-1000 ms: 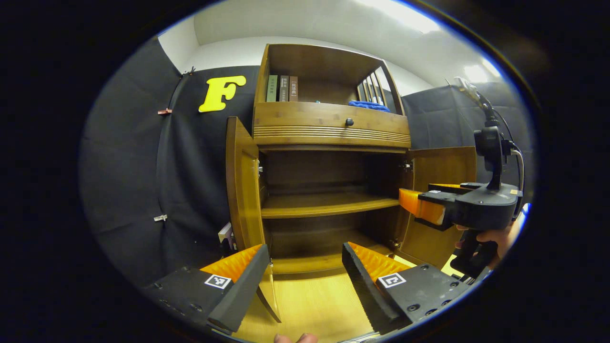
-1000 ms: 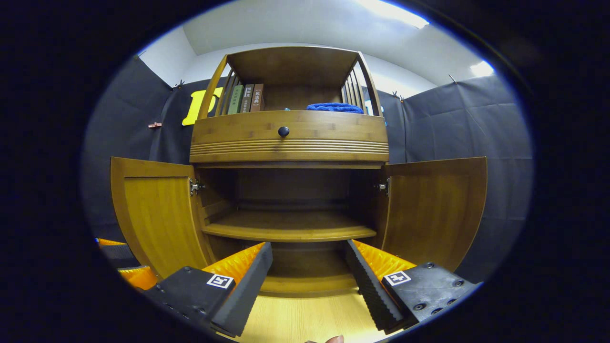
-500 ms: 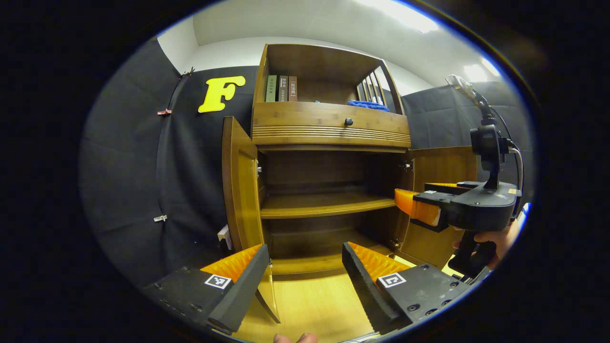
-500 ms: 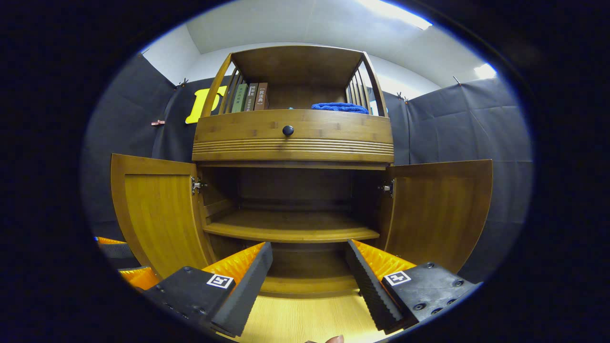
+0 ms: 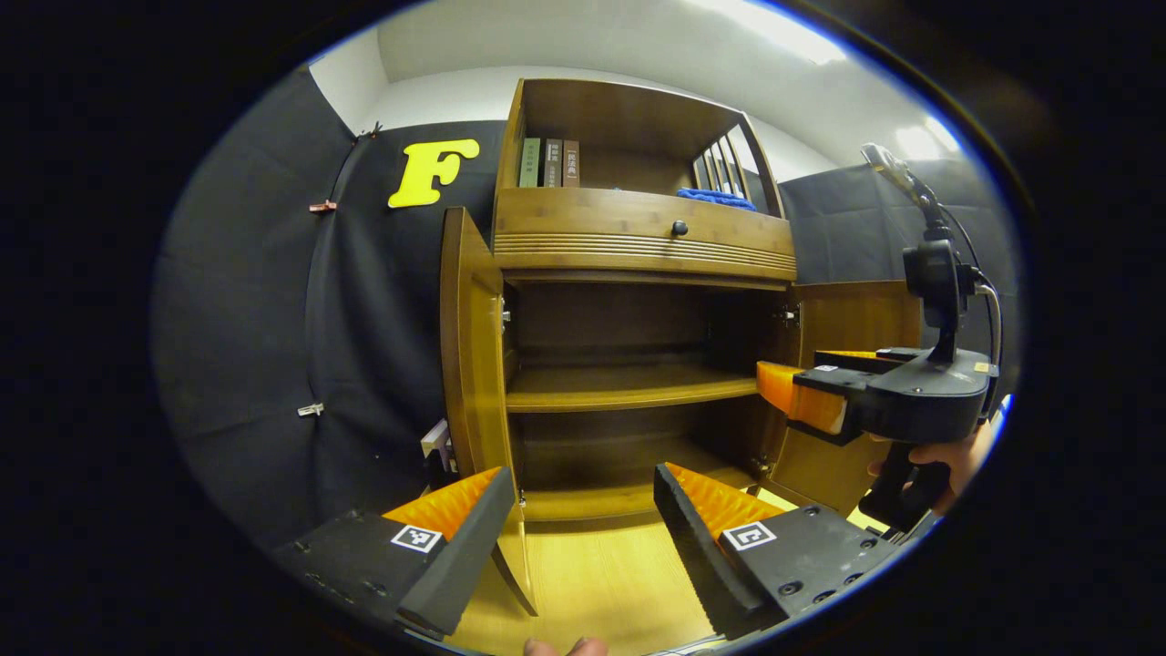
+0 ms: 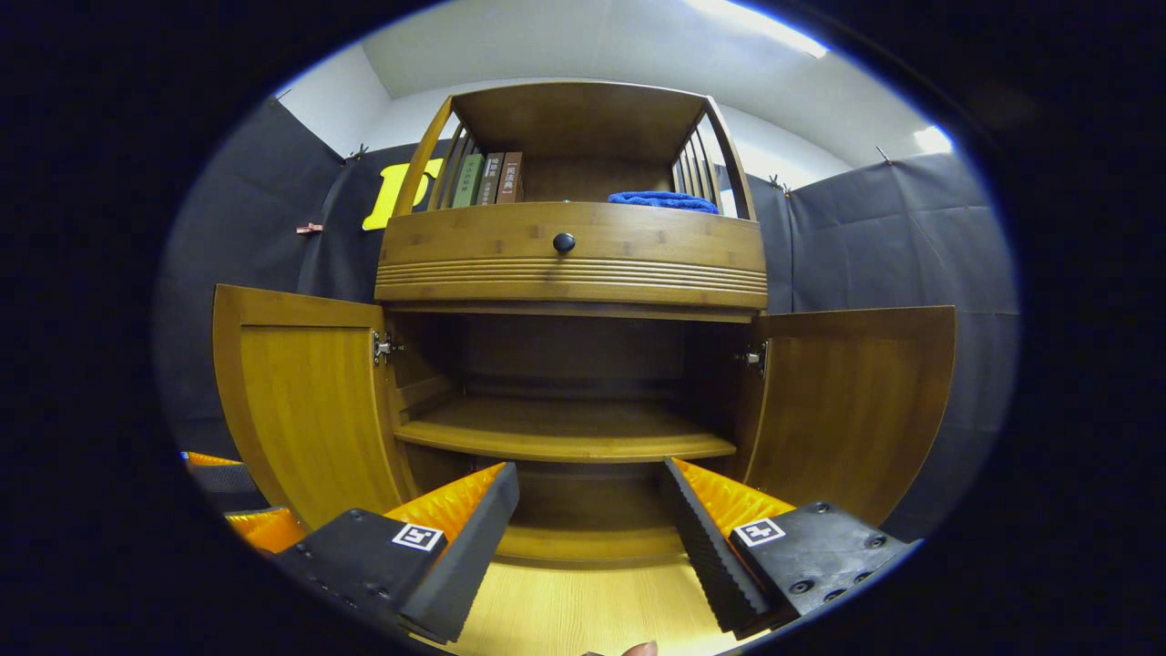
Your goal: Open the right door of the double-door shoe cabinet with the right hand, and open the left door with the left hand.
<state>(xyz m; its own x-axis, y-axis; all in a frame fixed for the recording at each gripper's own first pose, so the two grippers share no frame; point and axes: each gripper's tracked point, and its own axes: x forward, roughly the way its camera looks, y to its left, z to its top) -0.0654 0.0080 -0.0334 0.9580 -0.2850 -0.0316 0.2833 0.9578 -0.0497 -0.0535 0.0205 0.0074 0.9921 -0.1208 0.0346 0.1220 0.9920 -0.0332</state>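
- With its jaws spread and nothing between them, the left gripper (image 5: 574, 510) sits back from the brown bamboo double-door shoe cabinet (image 5: 629, 364); the left wooden door (image 5: 469, 364) stands edge-on just ahead of its left finger.
- Equally parted and empty, the right gripper (image 6: 588, 510) faces the cabinet's open middle, the right wooden door (image 6: 852, 410) swung wide ahead to its right.
- Both doors look fully open, so I judge the job done; the sound finish is drawing each gripper straight back, clear of the door edges, without nudging either panel.
- Keep the grippers apart while retreating over the light wooden floor (image 6: 583, 610).
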